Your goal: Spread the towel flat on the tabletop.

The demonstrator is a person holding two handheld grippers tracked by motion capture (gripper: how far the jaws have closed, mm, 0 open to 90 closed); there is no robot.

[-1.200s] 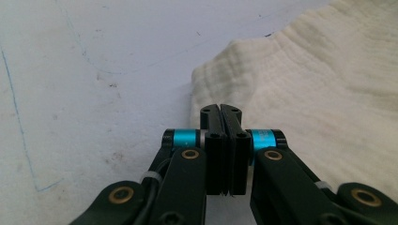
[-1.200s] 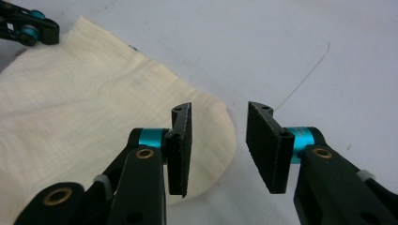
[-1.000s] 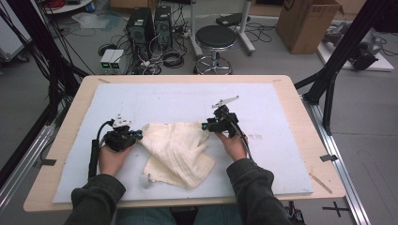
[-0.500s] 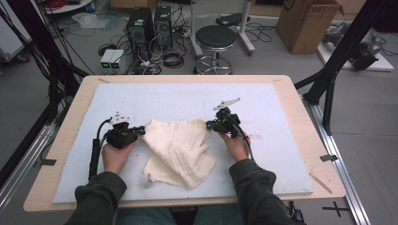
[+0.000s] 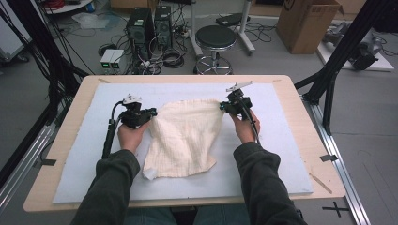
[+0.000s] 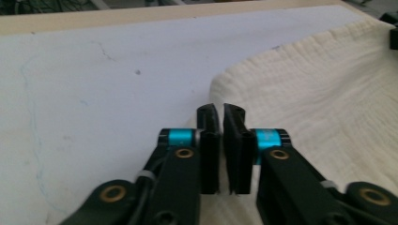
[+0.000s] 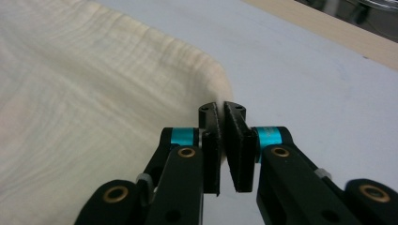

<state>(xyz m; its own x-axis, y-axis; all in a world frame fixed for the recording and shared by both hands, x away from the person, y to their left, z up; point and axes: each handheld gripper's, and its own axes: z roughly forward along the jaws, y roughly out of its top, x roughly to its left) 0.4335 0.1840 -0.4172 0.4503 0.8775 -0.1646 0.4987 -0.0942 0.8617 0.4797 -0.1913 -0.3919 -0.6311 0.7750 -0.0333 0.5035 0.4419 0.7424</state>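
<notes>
A lab: computer towers [image 5: 149, 28], floor cables [image 5: 171, 58], black frame struts [image 5: 345, 47].

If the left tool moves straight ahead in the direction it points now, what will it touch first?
Probably nothing new soon: the left tool is shut on the cream cloth, and past the cloth's edge lies the bare white mat, though depth is unclear.

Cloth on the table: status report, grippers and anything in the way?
Left gripper shut on cloth at one far corner, right gripper shut on the other. Cloth stretched between them over the white mat. Nothing in the way.
</notes>
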